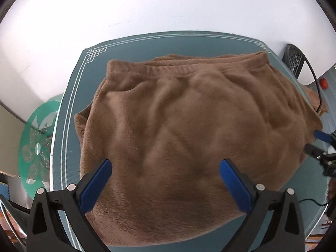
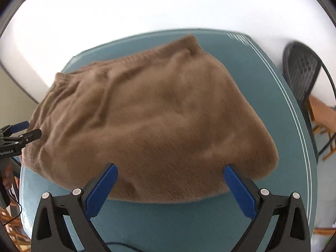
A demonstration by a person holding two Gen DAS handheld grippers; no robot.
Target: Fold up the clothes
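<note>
A brown fleece garment (image 1: 178, 130) lies folded on the teal surface (image 1: 69, 113). The left gripper (image 1: 166, 176) and the right gripper (image 2: 171, 180) hover over it, both spread wide and empty.

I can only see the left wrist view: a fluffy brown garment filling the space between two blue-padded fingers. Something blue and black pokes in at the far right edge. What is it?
Observer: That is the right tool. Its own camera shows its fingers spread wide, with nothing between them.
Visitor: Where is it pointing?
Observer: At the near edge of the brown fleecy garment. In front of that edge is a strip of bare teal mat with white border lines.
Visitor: Does the cloth hang off the right side?
Observer: No. Its right edge lies on the mat, with bare teal beyond it.
</note>
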